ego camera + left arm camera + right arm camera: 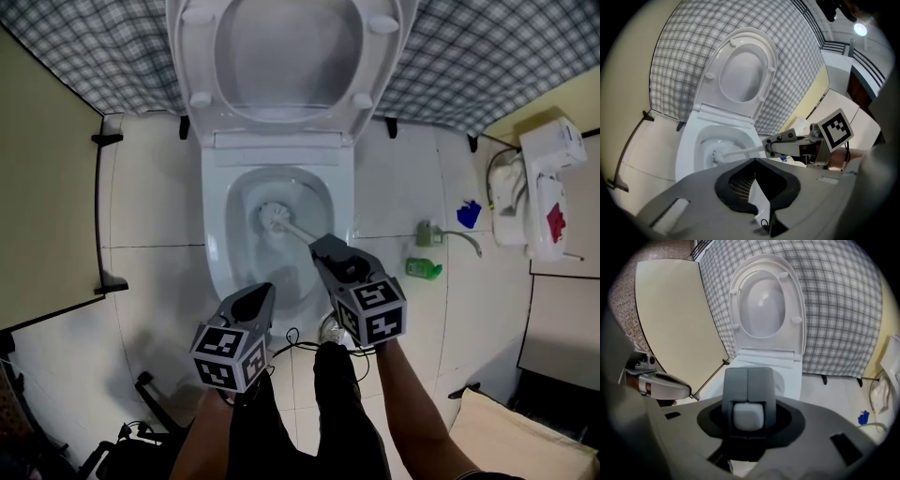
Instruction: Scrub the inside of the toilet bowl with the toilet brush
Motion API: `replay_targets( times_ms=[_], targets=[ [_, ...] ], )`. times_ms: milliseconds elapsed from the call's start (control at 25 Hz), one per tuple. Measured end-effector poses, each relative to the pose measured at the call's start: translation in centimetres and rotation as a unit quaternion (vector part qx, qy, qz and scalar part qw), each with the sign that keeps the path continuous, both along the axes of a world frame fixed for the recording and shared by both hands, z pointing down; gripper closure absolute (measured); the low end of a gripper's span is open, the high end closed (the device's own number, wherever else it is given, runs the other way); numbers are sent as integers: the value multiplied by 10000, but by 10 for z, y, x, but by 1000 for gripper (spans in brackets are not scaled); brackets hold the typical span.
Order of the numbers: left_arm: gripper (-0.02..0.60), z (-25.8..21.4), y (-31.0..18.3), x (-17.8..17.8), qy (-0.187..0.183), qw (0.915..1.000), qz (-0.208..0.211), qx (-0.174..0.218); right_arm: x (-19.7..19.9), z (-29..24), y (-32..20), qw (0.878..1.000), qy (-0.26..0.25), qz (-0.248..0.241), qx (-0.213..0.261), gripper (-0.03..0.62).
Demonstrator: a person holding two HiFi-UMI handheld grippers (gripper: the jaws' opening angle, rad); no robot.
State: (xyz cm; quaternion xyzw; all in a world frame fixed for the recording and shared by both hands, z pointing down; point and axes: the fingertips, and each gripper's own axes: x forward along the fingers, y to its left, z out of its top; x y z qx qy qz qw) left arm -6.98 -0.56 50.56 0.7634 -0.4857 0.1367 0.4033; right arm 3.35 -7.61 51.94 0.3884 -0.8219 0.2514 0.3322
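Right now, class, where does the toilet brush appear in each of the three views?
Head view: toilet brush at centre, head in the bowl, handle in the right gripper.
Left gripper view: brush low, left of centre, inside the bowl.
Right gripper view: only its handle end, between the jaws.
Shared landmark: the raised lid.
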Motion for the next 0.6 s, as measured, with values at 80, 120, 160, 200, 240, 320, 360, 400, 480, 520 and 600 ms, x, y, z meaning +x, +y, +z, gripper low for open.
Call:
replay_targets(
  times_ms=[80, 120, 160, 200, 240, 320, 360, 400, 480, 520, 600],
  targets=[
    [572, 6, 1, 1, 64, 10000, -9, 12, -4, 10, -6, 9999, -66, 88, 21, 408],
    [572, 8, 1, 1, 96, 9999, -38, 23, -5, 14, -9, 9999, -79, 121, 36, 408],
    [572, 10, 0, 0, 122, 9999, -74, 34, -7, 17, -11, 9999, -74, 133, 54, 408],
    [572, 12, -2, -1, 135, 9998, -106, 48, -8, 18, -13, 9999, -66, 130, 72, 408],
    [572, 14, -4, -2, 136, 9998, -123, 67, -10, 17, -14, 9999, -74, 119, 88, 408],
    [572, 19, -9, -5, 127, 9998, -115, 113, -17, 13, -13, 9997, -186, 100, 121, 408],
    [572, 21, -10, -7, 127, 9998, -101, 130, -21, 11, -11, 9995, -268, 91, 135, 408],
    [572, 23, -10, -8, 130, 9998, -87, 136, -27, 10, -9, 9993, -335, 76, 143, 408],
    [572, 26, -8, -9, 147, 9998, -79, 114, -38, 9, -5, 9991, -399, 17, 141, 408],
    [572, 27, -6, -9, 157, 9998, -81, 98, -44, 10, -3, 9991, -411, -29, 125, 408],
    [572, 28, -4, -10, 165, 9998, -90, 72, -55, 15, 1, 9991, -393, -151, 66, 408]
  ],
)
